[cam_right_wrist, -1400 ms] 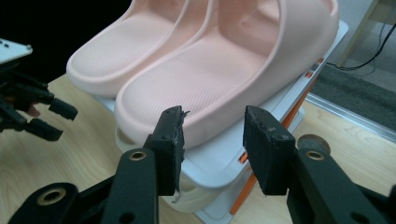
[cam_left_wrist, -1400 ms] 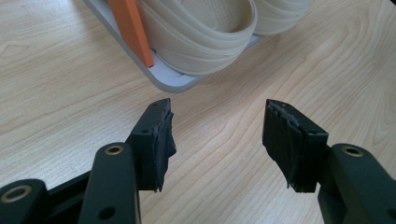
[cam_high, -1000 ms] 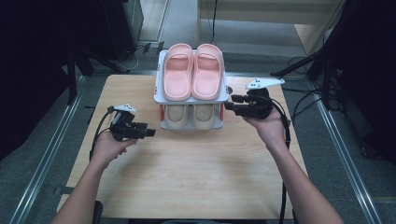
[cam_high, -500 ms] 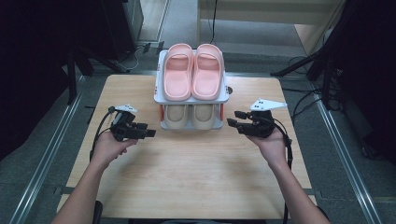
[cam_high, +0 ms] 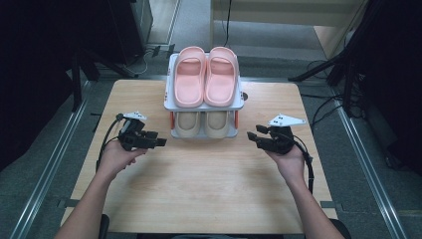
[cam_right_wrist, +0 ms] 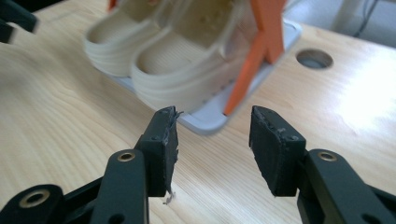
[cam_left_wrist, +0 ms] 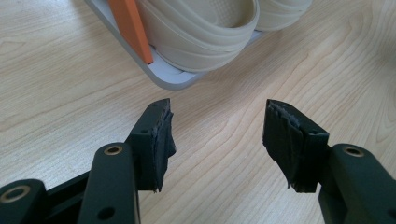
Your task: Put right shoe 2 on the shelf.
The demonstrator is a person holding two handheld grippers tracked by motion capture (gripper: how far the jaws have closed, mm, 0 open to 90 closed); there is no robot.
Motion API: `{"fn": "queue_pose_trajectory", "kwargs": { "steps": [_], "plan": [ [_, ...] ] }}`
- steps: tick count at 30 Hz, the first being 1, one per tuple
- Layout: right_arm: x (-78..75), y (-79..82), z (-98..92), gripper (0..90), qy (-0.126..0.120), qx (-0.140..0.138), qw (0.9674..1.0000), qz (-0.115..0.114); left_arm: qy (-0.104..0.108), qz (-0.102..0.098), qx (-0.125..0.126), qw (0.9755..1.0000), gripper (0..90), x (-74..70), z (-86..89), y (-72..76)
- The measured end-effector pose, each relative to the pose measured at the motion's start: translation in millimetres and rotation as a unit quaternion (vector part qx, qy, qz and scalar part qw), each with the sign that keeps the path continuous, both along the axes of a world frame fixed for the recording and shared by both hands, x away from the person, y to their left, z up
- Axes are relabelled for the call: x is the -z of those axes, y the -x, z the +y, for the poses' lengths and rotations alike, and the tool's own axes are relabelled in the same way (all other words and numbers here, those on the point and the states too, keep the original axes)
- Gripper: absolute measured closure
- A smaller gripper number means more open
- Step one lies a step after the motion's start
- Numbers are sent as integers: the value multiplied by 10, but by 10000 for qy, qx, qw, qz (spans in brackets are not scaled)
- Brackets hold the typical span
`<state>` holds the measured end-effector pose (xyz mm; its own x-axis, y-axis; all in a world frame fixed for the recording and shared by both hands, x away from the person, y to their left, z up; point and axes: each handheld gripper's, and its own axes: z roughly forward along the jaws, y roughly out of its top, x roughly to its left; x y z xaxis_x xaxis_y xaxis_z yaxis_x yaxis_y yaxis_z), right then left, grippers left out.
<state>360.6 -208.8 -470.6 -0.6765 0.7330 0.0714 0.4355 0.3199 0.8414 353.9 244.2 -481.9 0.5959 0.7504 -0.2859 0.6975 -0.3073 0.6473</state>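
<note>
Beside the shoe rack (cam_high: pixel 204 105), left gripper (cam_high: pixel 160 142) and right gripper (cam_high: pixel 251 138) hover with jaws apart, holding nothing. Cream slippers (cam_high: pixel 205 123) lie on its lower shelf, pink slippers (cam_high: pixel 206 74) on top.

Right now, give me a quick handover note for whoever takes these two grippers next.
Left gripper: open, nothing between its fingers, low over the table left of the shoe rack.
Right gripper: open, nothing held, low over the table right of the rack.
Things: pink slippers lie side by side on the rack's top shelf; beige slippers sit side by side on the bottom shelf, toes pointing toward the person.
Done: both pairs appear to be stowed on the rack.
Left: probably nothing to place; neither gripper touches the rack or a slipper.
</note>
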Motion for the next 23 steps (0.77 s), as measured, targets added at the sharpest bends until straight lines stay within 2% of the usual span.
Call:
{"fn": "queue_pose_trajectory", "kwargs": {
  "steps": [4,6,9,13,17,20,23],
  "plan": [
    [75,-48,-39,500,156,271,9995,32,-11,-10,-3,10000,423,-1,-3,2],
    [90,-70,-65,491,71,378,9992,77,-4,-2,0,10000,422,-2,0,1],
    [93,-82,-88,491,83,478,9988,58,2,2,-7,10000,421,3,1,-3],
    [99,-84,-92,488,109,495,9987,71,-21,4,3,10000,419,4,-5,-2],
    [116,-85,-66,479,241,470,9986,91,-28,11,10,10000,415,7,-6,-4],
    [112,-82,-54,477,332,444,9985,8,6,2,-16,10000,413,7,-2,-4],
    [105,-84,-70,474,303,461,9985,-13,7,21,-13,10000,411,9,3,-6]
  ]
}}
